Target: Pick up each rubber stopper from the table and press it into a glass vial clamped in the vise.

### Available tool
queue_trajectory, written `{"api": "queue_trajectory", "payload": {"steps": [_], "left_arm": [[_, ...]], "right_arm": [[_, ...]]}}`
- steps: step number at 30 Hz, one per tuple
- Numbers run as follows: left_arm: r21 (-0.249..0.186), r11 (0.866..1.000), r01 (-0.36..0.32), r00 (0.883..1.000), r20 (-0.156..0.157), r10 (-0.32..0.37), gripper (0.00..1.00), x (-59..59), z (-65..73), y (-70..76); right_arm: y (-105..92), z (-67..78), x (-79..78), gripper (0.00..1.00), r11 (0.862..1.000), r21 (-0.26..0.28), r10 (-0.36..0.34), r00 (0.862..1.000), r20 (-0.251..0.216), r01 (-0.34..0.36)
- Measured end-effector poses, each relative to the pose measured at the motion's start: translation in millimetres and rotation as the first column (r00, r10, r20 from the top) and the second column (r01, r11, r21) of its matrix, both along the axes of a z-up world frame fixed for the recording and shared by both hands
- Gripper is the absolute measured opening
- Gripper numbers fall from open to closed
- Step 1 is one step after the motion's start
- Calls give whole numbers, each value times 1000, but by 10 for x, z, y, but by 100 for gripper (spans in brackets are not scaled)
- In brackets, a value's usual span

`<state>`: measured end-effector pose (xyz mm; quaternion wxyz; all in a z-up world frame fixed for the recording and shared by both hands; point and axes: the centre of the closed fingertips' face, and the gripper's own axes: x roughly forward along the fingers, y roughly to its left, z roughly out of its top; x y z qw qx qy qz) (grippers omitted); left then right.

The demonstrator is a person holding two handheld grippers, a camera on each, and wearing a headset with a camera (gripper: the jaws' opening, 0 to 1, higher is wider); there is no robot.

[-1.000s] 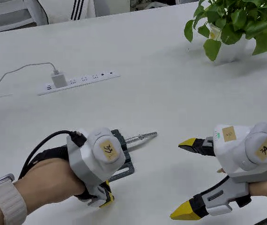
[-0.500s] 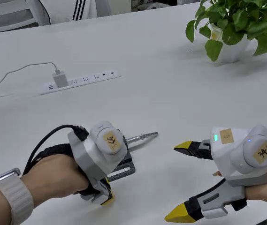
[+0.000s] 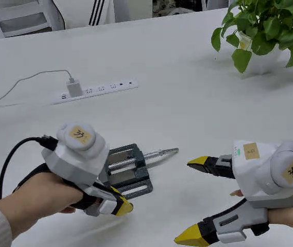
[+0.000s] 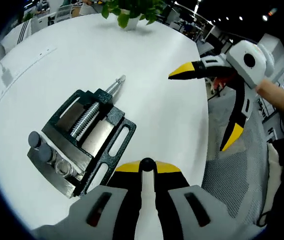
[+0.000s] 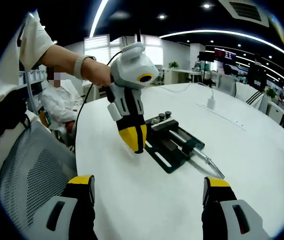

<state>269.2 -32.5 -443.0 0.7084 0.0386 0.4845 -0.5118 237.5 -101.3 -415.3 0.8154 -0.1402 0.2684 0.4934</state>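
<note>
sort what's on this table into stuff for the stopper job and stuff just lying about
For the job: dark metal vise, clear glass vials clamped in it, dark grey rubber stoppers seated in two.
Lying about: white power strip with charger, green potted plant.

The white table [image 3: 187, 77] spans the head view. A power strip [image 3: 97, 91] with a white plug [image 3: 74, 87] lies at 11 o'clock. A potted plant [image 3: 262, 31] stands at 1 o'clock. In the right gripper view, ceiling light strips [image 5: 99, 17] run at 12 o'clock, bright windows [image 5: 99, 47] sit at 11 o'clock, and a grey mesh chair [image 5: 32, 175] is at 8 o'clock.
</note>
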Motion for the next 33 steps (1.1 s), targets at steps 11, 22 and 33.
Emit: {"api": "queue_trajectory", "payload": {"steps": [11, 22, 33], "left_arm": [[-330, 889, -318, 929, -294, 223, 5, -68, 502, -52], [-463, 739, -490, 841, -474, 261, 5, -122, 772, -16], [-528, 592, -609, 741, -645, 187, 5, -230, 932, 95]], "right_arm": [[240, 362, 62, 82, 995, 102, 4, 997, 73, -12], [460, 626, 61, 62, 981, 184, 39, 991, 130, -63], [695, 807, -19, 45, 959, 245, 113, 983, 143, -146]]}}
